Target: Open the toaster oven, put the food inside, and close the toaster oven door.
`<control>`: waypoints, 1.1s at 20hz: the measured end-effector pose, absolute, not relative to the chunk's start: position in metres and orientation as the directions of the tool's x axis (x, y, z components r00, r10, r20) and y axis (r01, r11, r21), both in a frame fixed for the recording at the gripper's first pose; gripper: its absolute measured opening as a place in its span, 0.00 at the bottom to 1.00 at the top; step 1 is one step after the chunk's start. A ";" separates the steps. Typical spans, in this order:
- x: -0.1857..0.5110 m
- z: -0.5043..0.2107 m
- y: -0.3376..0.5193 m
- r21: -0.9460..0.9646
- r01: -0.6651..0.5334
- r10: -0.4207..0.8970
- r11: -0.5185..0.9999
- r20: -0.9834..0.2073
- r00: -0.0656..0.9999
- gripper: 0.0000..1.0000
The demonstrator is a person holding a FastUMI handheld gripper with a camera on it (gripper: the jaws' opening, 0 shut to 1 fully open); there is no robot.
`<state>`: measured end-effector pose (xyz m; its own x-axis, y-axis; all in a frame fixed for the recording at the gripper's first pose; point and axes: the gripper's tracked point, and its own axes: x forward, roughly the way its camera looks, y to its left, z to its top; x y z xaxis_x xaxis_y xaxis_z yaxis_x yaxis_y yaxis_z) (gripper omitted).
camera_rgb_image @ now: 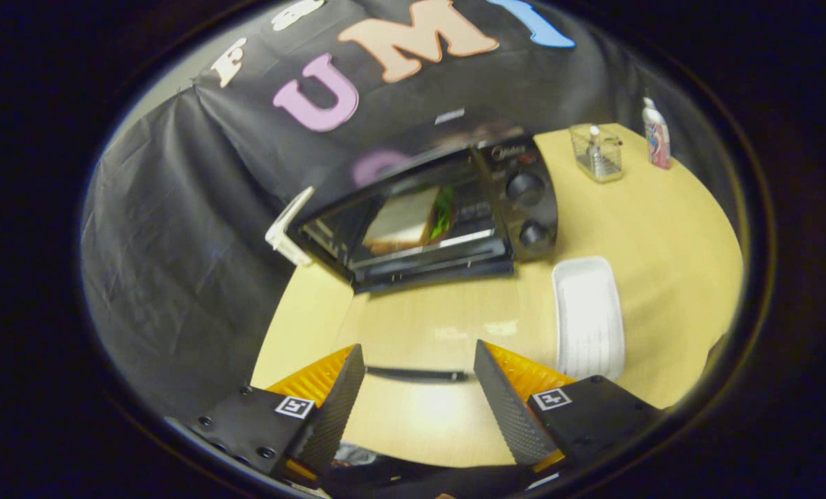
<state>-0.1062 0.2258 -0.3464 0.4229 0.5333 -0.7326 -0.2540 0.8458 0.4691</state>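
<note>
Looking down the gripper (418, 388) view, its two fingers are spread wide with nothing between them, just bare wooden table (669, 229) showing in the gap. They hang over the near part of the table, well back from everything, so my guess is the hand-held rig has no grabbing left to do.

Far ahead, beyond the fingers, sits the black toaster oven (441, 208), backed up against the cloth wall. Through its glass door (413, 222) you can see a sandwich (406, 222) with a bit of green poking out the right side, so the food is inside. The door looks shut or nearly so, though with the fisheye warp I can't swear it's fully latched. If it is, the job is basically done.

Right of the oven, a white tray (588, 315) lies empty on the table, probably where the sandwich came from. Farther right and back stand a small wire basket (596, 152) and a bottle (656, 135), well clear of the action.
</note>
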 end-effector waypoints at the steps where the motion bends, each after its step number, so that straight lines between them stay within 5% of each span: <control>1: -0.117 -0.355 0.228 0.459 -0.261 0.528 0.849 -0.752 0.396 0.98; 7: -0.137 -0.398 0.241 0.421 -0.246 0.484 0.873 -0.808 0.335 0.98; 22: -0.106 -0.387 0.240 0.319 -0.270 0.409 0.909 -0.808 0.424 0.98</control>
<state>-0.1058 0.2402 -0.3869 0.4243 0.4094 -0.8077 -0.2700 0.9086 0.3188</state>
